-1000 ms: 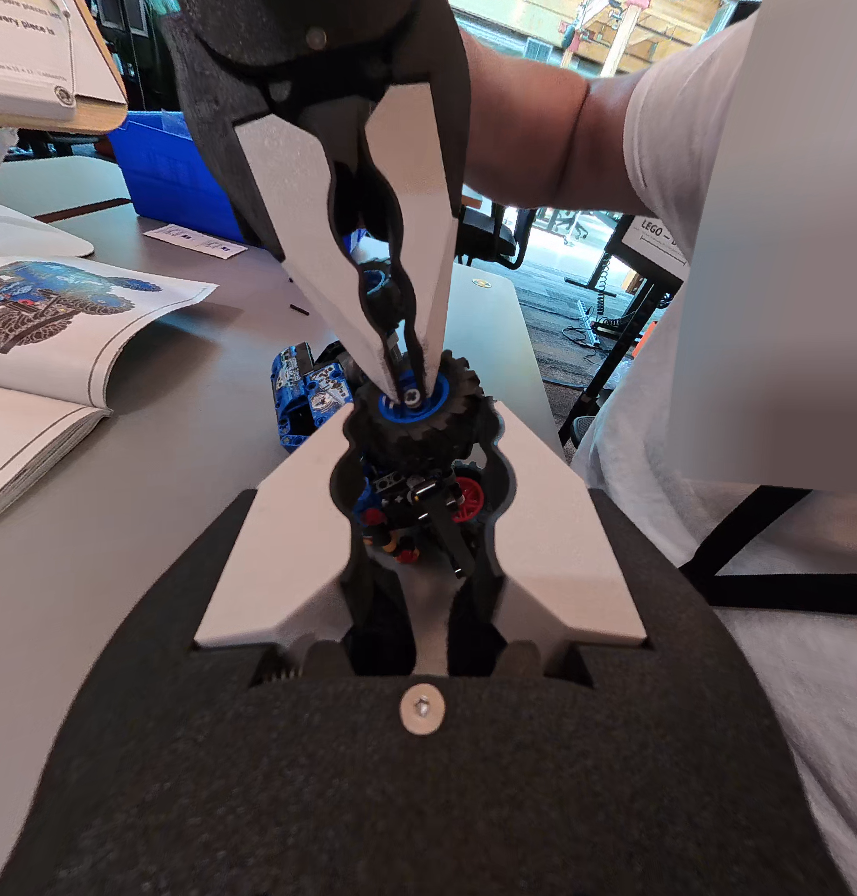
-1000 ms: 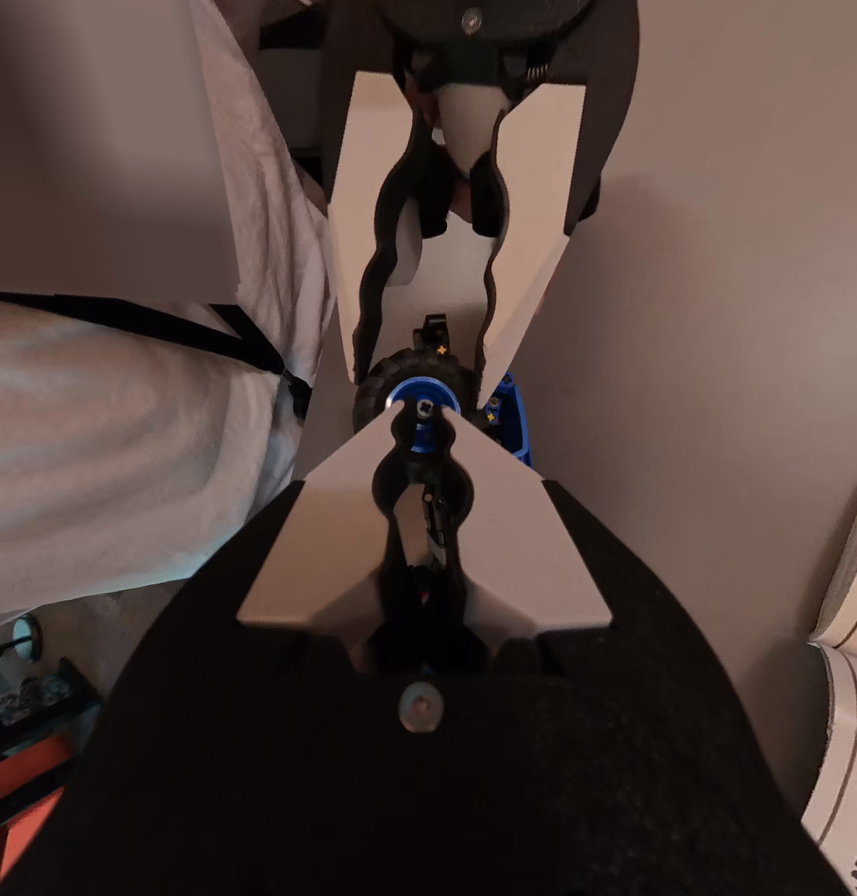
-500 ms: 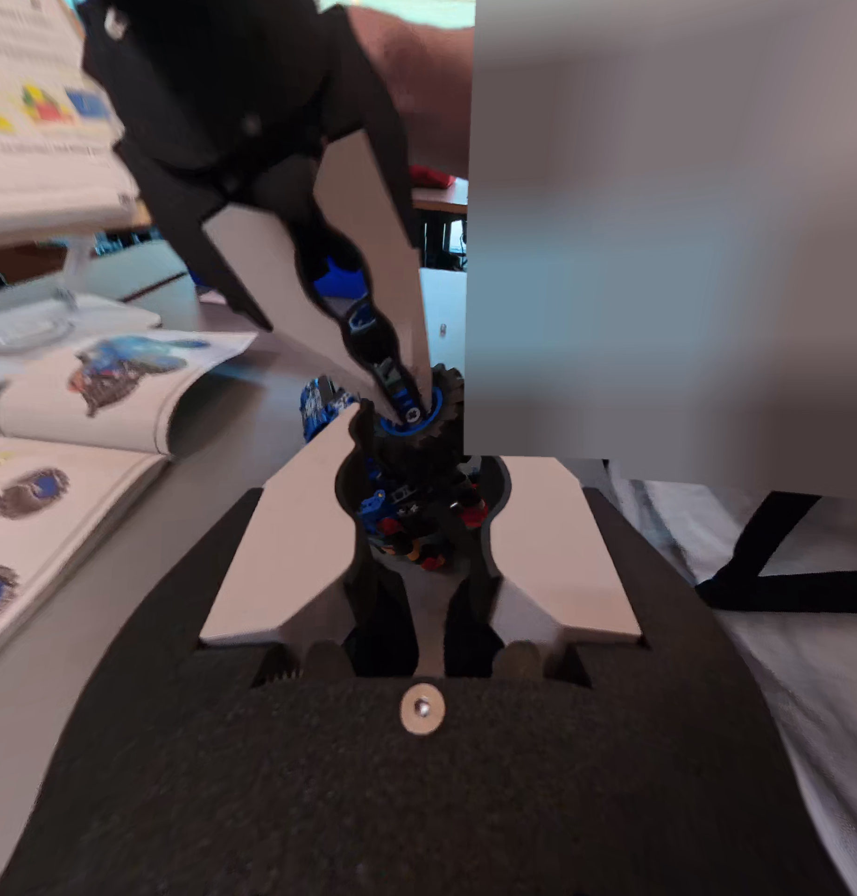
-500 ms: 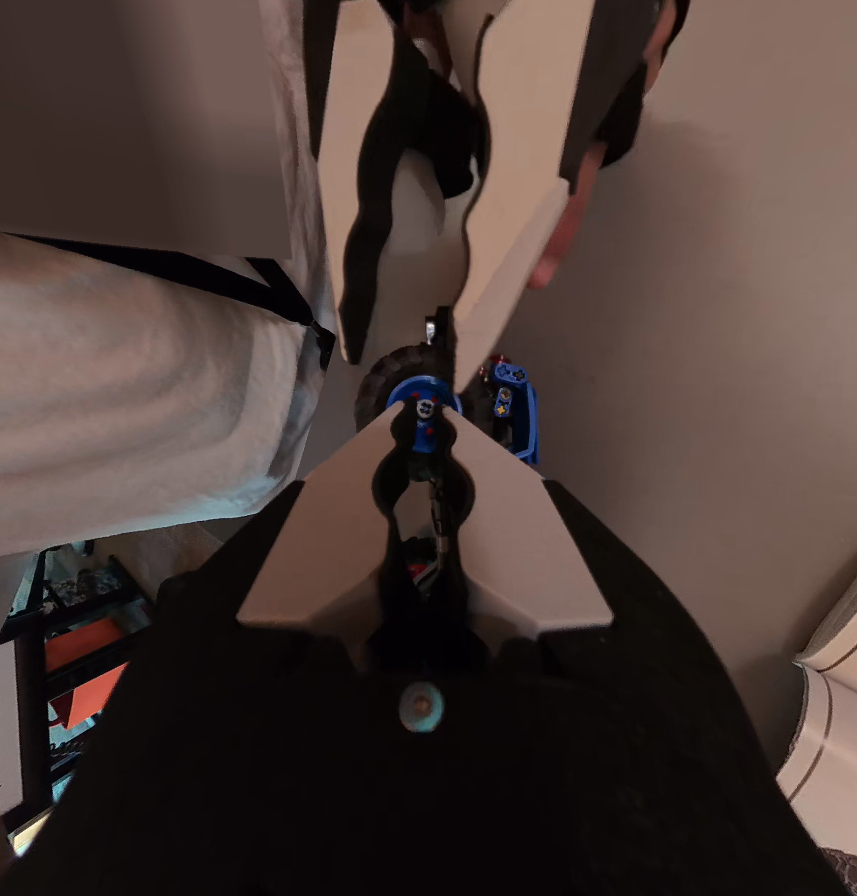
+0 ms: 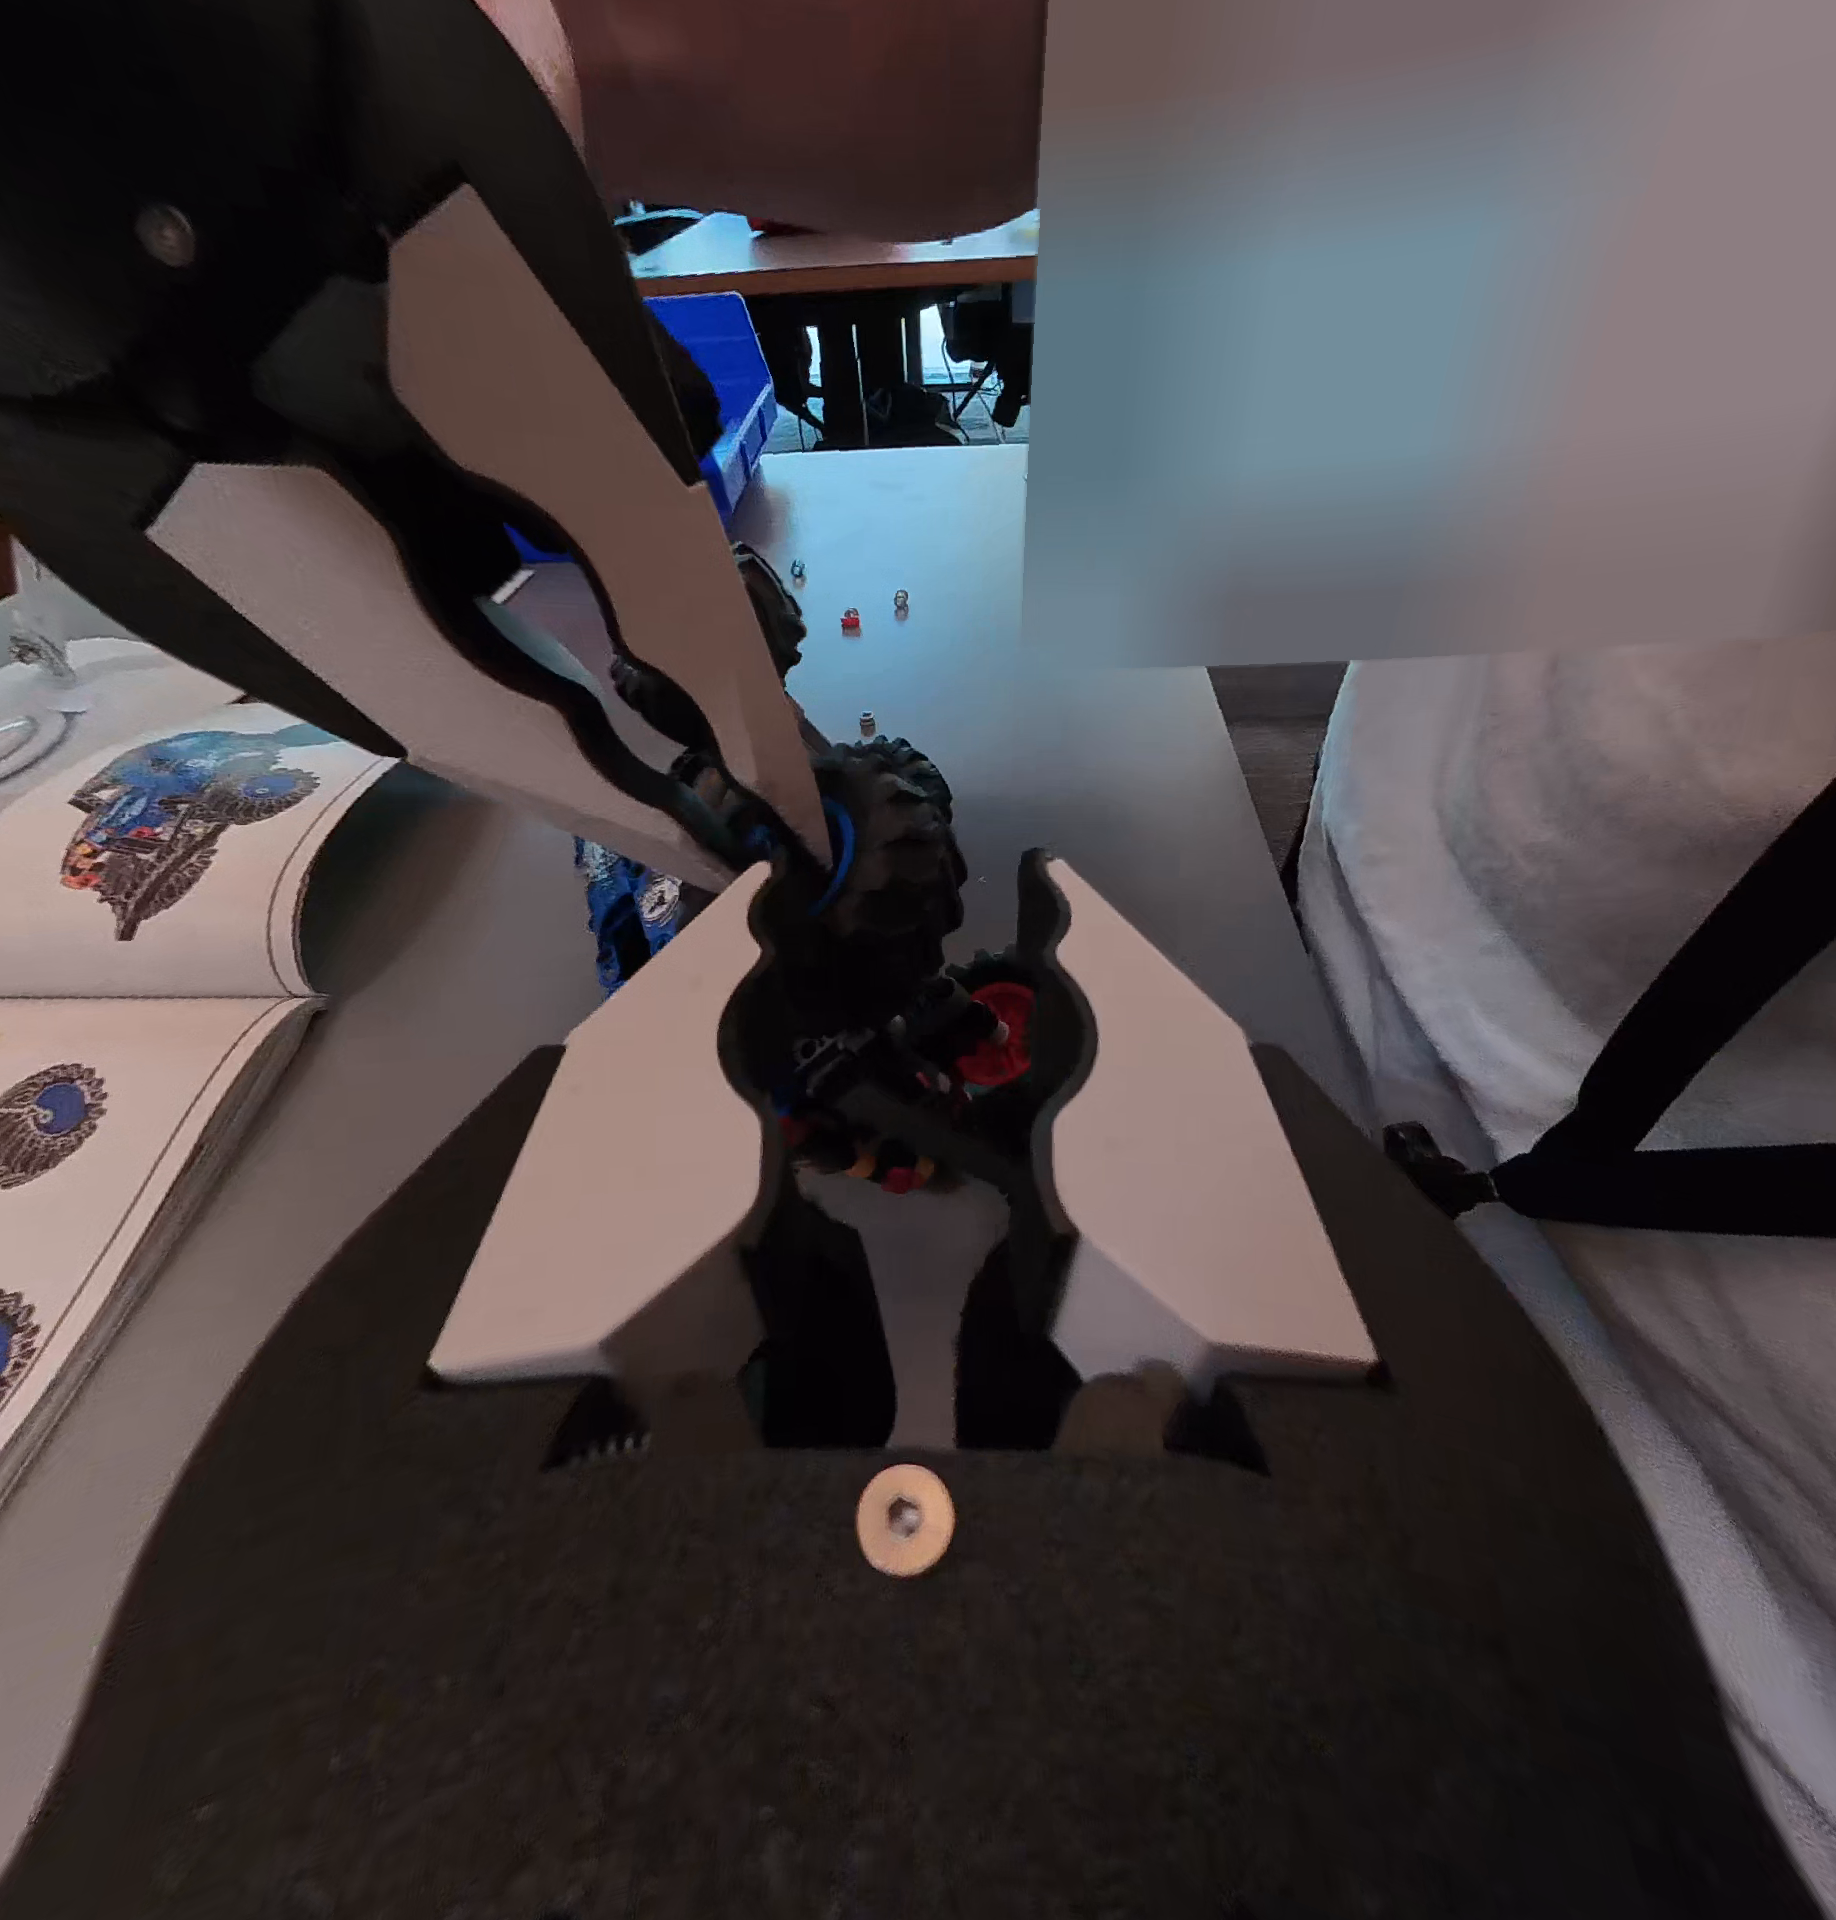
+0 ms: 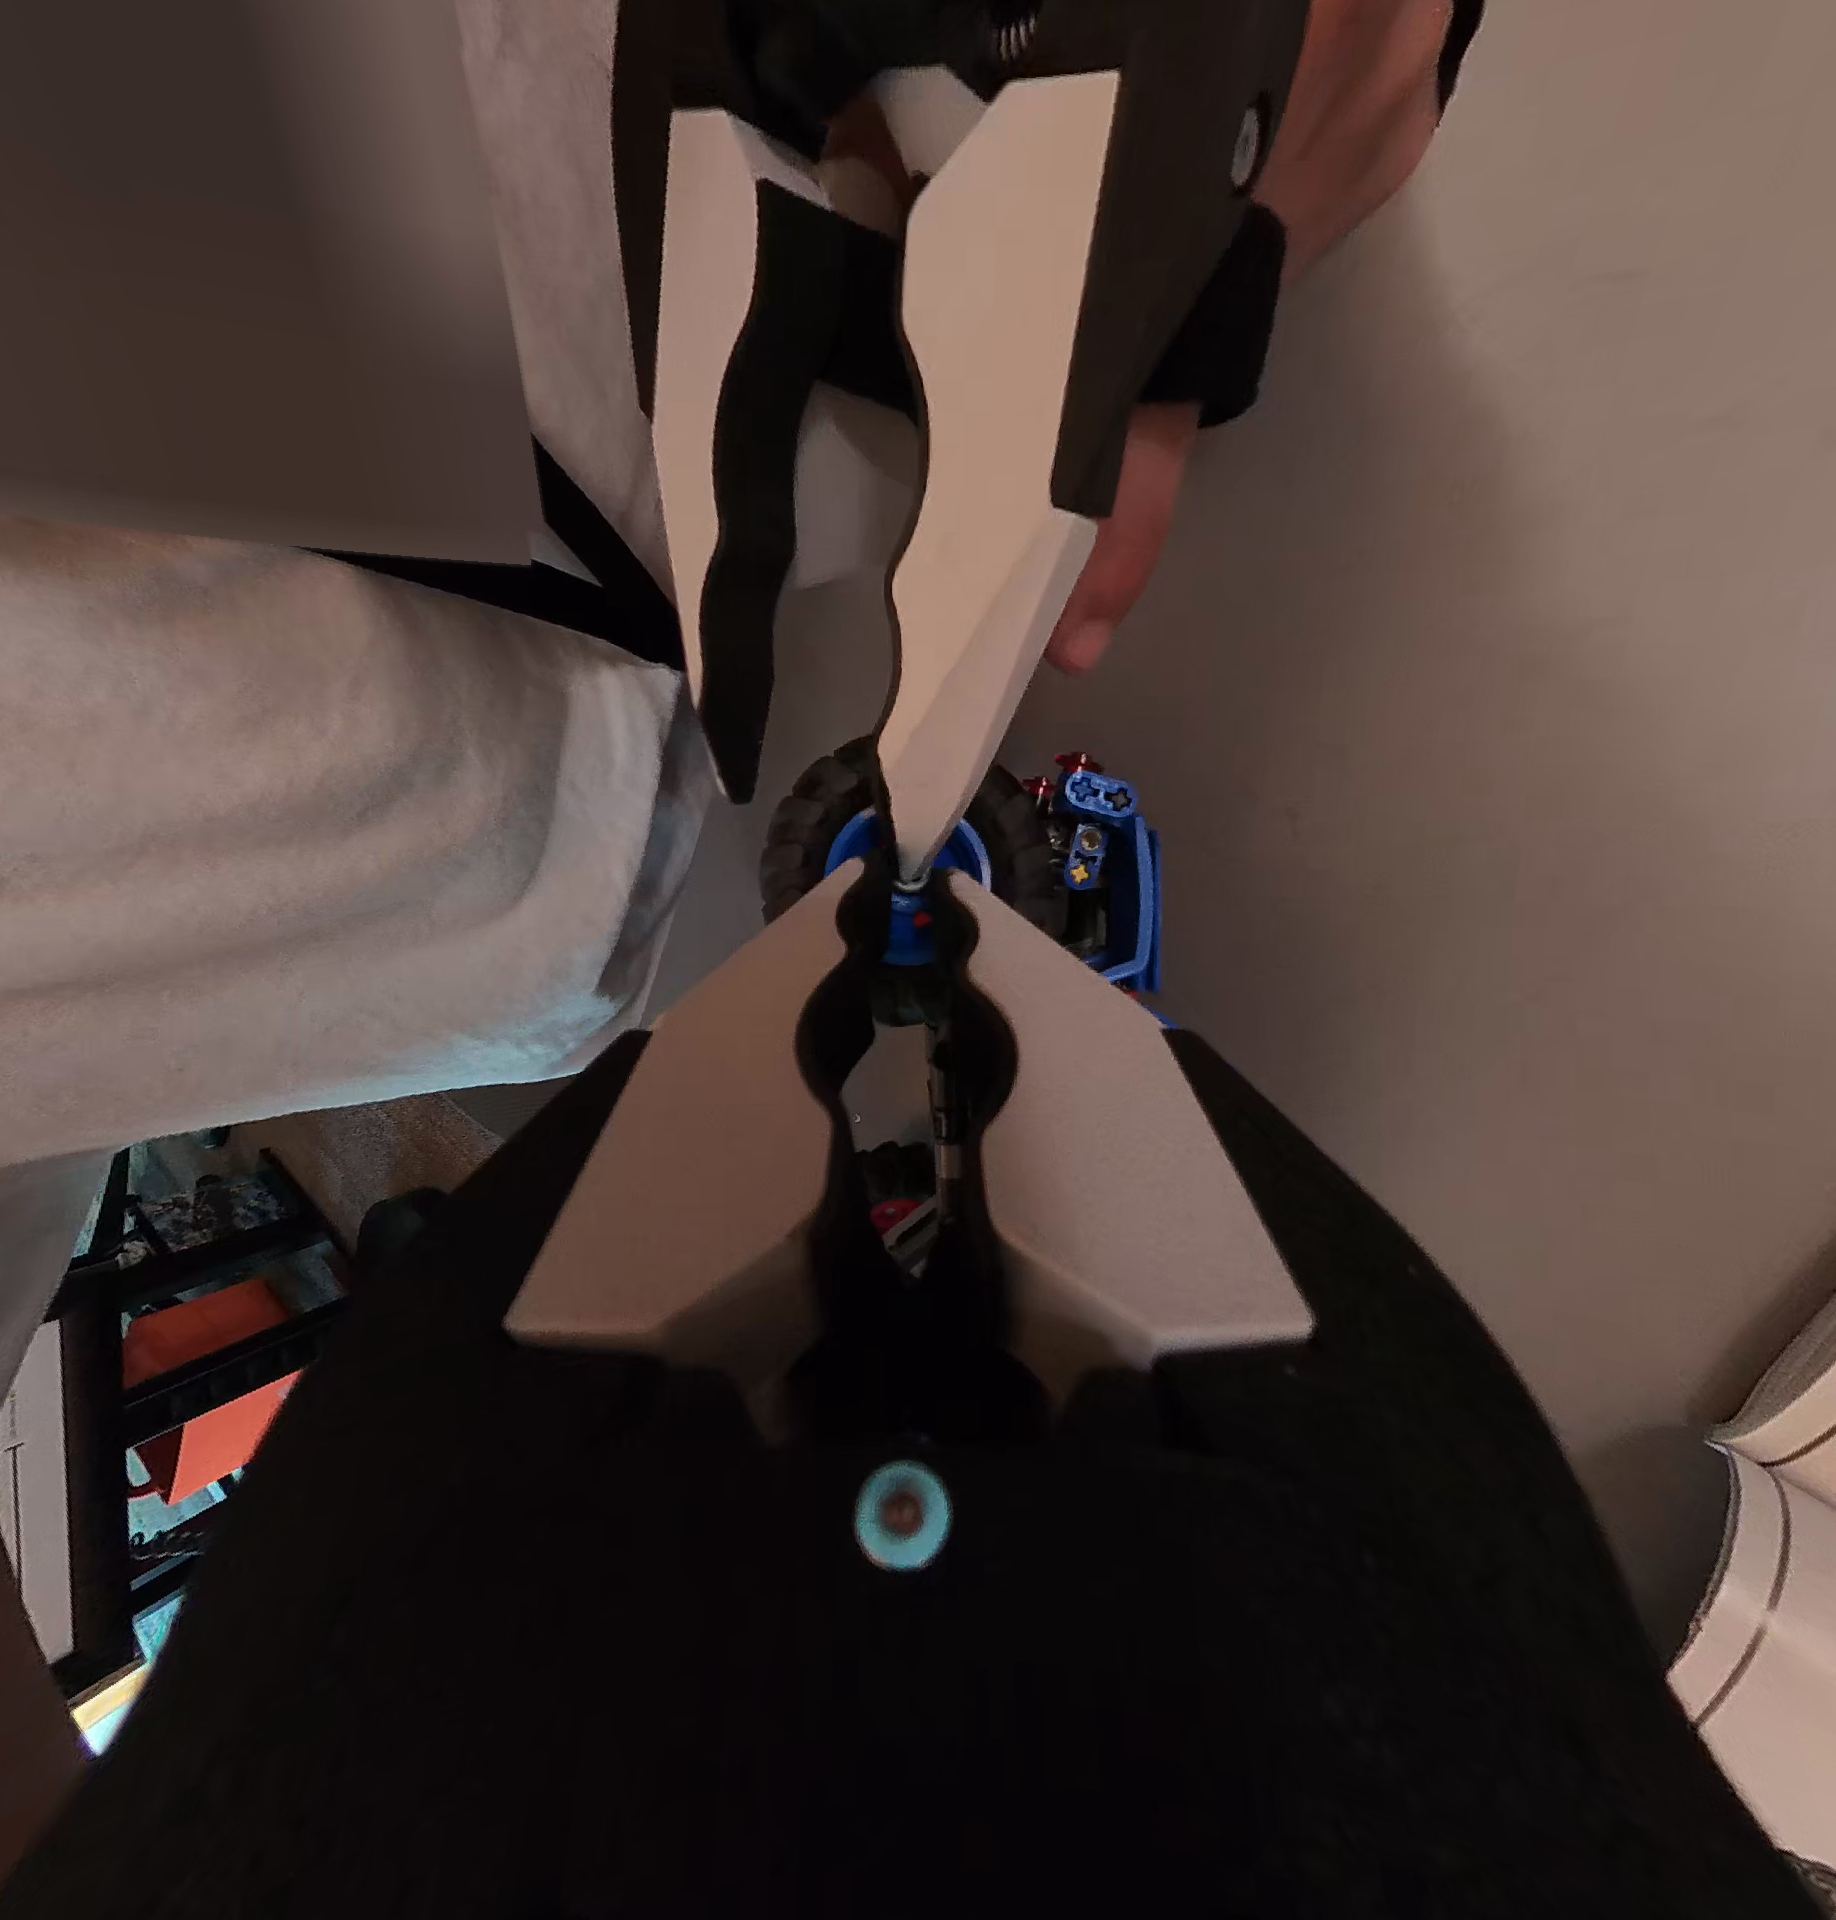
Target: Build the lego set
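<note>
The lego truck chassis [image 5: 883, 1081], black with a red gear, lies between my left gripper's pads. A black knobbly tyre on a blue hub [image 5: 893, 862] stands on its far end. My left gripper [image 5: 898, 868] is shut on the chassis and holds it above the table. My right gripper [image 6: 903, 878] is nearly closed, its tips pinching the centre of the blue hub [image 6: 909, 925]. In the left wrist view it reaches in from the upper left [image 5: 789, 857]. In the right wrist view the left gripper [image 6: 826, 831] comes down from above.
An open instruction booklet [image 5: 114, 935] lies on the grey table [image 5: 426, 935] at left, and also shows in the right wrist view [image 6: 1787, 1538]. A blue lego body part [image 5: 623, 914] lies behind the grippers. A blue bin [image 5: 727, 384] and small loose pieces [image 5: 852, 620] sit farther back. A person's white shirt [image 5: 1568, 935] is at right.
Both grippers have turned together with the model. The right gripper now comes in from the upper left, and the wheel faces more sideways. Both grips are unchanged.
</note>
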Motion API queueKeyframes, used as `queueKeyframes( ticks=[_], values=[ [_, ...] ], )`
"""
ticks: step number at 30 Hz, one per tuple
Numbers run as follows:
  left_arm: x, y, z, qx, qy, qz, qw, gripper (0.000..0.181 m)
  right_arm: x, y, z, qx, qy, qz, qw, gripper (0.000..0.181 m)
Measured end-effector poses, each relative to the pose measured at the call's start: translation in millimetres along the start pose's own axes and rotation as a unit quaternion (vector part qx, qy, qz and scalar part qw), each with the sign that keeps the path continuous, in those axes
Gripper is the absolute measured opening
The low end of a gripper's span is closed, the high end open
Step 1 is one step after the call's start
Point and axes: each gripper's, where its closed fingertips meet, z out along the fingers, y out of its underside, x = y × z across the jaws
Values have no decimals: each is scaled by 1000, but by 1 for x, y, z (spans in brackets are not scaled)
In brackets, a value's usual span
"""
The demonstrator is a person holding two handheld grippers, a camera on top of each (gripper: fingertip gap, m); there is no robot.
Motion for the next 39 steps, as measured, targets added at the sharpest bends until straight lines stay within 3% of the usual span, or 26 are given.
queueKeyframes(
  ticks=[4,8,15,18,25,33,39],
  values=[
    [-1,-1,-1,7,5,-14,1000,37,0,1,-1,1,11,-9,1000,9],
    [0,-1,0,10,9,-16,1000,36,-3,-2,-11,28,54,-37,997,24],
    [-2,1,2,8,6,-21,1000,40,-17,-7,-14,83,230,-140,959,29],
    [-4,1,2,11,6,-23,1000,37,-18,-3,-23,88,284,-142,944,29],
    [-2,-2,1,15,5,-12,1000,27,-18,-2,-16,133,300,-109,938,30],
    [-3,-4,-2,19,0,-8,1000,27,-17,-6,-12,133,318,-126,930,31],
    [-21,-7,-16,30,-13,-58,998,50,-19,-8,-17,181,252,-42,950,37]
  ],
)
